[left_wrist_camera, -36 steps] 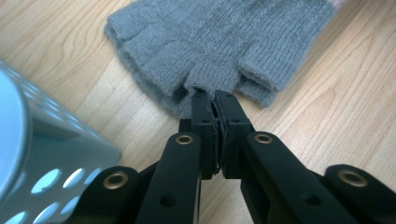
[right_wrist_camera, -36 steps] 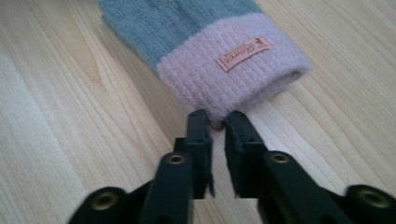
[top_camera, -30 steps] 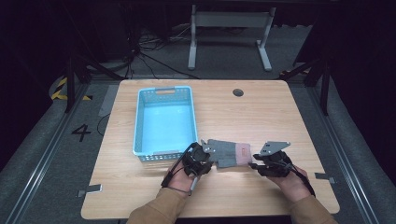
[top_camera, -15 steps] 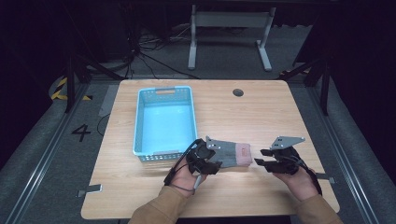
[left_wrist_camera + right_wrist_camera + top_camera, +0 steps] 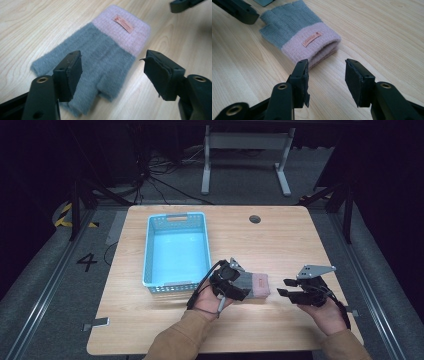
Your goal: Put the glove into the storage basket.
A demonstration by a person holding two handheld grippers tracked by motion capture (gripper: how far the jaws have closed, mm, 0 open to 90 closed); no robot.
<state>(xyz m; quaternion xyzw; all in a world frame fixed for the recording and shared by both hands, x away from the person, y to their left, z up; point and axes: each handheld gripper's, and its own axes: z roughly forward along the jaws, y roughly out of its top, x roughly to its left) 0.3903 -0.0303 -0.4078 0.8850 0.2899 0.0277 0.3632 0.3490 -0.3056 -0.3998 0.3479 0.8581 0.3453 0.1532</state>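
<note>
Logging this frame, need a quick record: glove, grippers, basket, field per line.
glove: grey with pink cuff, flat on table, just right of basket
left gripper: jaws have just been opening, apart over glove's grey end, not pressing it
right gripper: open, jaws have just been opening, short of pink cuff, nothing between
basket: blue, nothing in it

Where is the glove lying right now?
High view: the glove lies flat on the table, right of the blue basket, between the left gripper and right gripper.

Grey-and-pink glove; blue basket
</note>
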